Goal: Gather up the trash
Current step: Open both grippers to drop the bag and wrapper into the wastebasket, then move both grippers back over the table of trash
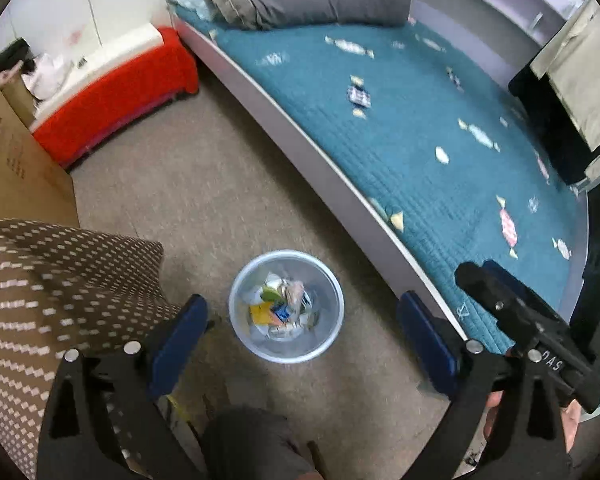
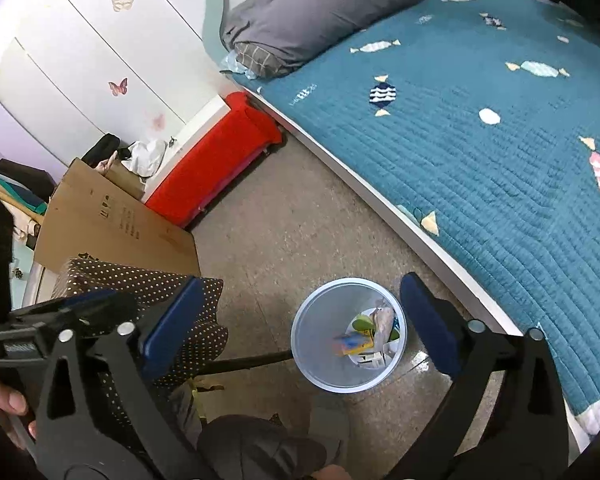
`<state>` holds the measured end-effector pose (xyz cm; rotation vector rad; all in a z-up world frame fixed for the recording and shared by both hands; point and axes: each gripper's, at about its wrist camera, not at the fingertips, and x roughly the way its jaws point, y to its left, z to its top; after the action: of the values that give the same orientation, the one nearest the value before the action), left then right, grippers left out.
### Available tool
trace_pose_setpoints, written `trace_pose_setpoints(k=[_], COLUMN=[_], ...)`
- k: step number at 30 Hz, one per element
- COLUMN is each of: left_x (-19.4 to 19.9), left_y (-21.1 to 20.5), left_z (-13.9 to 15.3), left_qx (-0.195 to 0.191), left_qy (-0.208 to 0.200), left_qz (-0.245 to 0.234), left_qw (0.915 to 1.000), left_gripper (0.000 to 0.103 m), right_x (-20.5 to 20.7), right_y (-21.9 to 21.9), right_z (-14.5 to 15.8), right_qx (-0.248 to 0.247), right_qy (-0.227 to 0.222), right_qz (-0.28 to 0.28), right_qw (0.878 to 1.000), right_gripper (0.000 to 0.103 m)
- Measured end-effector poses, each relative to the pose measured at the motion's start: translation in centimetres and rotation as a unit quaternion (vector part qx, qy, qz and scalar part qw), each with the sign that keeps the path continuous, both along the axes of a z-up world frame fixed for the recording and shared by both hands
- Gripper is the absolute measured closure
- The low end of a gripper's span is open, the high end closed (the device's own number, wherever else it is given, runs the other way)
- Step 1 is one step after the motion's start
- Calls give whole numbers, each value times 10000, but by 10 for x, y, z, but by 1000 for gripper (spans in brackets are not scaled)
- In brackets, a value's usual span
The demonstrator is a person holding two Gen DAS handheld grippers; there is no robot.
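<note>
- The left gripper (image 1: 302, 320) is spread wide with nothing between its blue pads; it hangs above the trash bin (image 1: 286, 306), which shows in the gap between the fingers.
- The right gripper (image 2: 300, 320) is likewise released and empty, also poised over the bin, slightly to one side of it.
- The bin stands upright on the floor and already holds the trash (image 1: 282, 310): crumpled paper and coloured wrappers, among them a yellow and blue packet.
- Judged from this, a drop-off looks finished or the collecting is near its end; the next move calls for searching out any leftover litter away from the bin, though none shows clearly on the floor.
- The floor (image 1: 204, 184) around the bin is speckled grey-brown.
- Just beside the bin runs a bed (image 1: 440, 128) with a teal candy-print quilt; beyond the bin lie a red bench (image 1: 112, 100) and a cardboard box (image 2: 112, 220).
</note>
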<state>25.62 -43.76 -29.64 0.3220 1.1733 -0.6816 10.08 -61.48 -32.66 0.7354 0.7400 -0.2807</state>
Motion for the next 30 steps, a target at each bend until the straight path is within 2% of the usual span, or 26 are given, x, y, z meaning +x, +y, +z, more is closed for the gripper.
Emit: trace_pose_setpoints(k=[7, 16, 25, 30], left_x=[-15, -49, -76, -83], left_y=[47, 127, 204, 248], left_z=[50, 112, 146, 152], left_qx=[-383, -785, -949, -920], left_qy=[-505, -1218, -1737, -1988], left_qz=[213, 561, 751, 945], left_qw=[9978, 9879, 9773, 9711], left_gripper=[9, 7, 7, 7], right_x=[-6, -10, -8, 4], right_y=[32, 98, 167, 213], right_z=[42, 110, 160, 173], right_qx=[-291, -731, -1190, -1398], right_qy=[-249, -653, -840, -850], right_qz=[84, 583, 1130, 1558], right_qw=[9992, 9935, 9829, 9741], right_gripper=[6, 6, 6, 6])
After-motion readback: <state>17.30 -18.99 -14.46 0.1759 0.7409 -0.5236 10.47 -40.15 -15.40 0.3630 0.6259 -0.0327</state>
